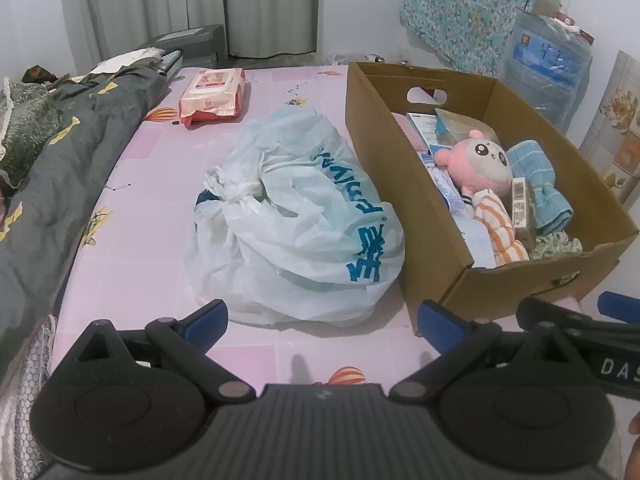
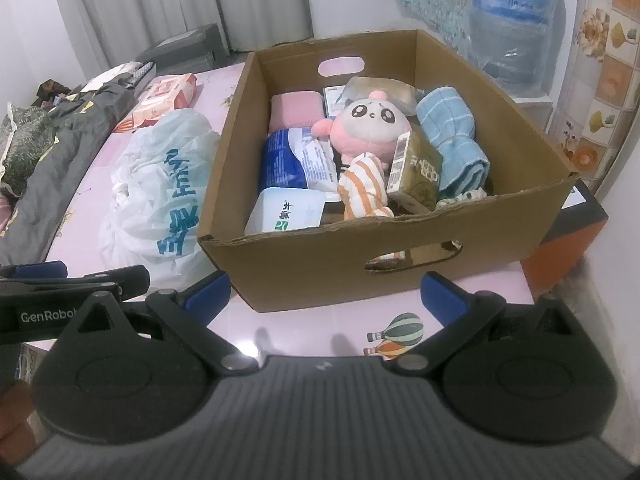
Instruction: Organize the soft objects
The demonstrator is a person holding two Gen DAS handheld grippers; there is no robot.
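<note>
Far left, a dark grey quilt [image 1: 60, 152] runs off the frame edge; what lies under it is hidden. Behind it, a wipes pack [image 1: 214, 96] on the pink bed sheet [image 1: 160, 184]. Centre, a knotted white plastic bag [image 1: 296, 216]; its contents cannot be made out through the film. Just beside it, right, a cardboard box [image 2: 420, 256] holding a pink plush doll [image 2: 370, 120], a blue towel [image 2: 456, 140], a pink folded cloth [image 2: 294, 110], a blue-white pouch [image 2: 284, 160], a tissue pack [image 2: 286, 210] and an olive carton [image 2: 420, 174]; lower layers hidden. Left gripper [image 1: 322, 322] fingers wide, empty, before the bag. Right gripper [image 2: 326, 296] fingers wide, empty, before the box.
</note>
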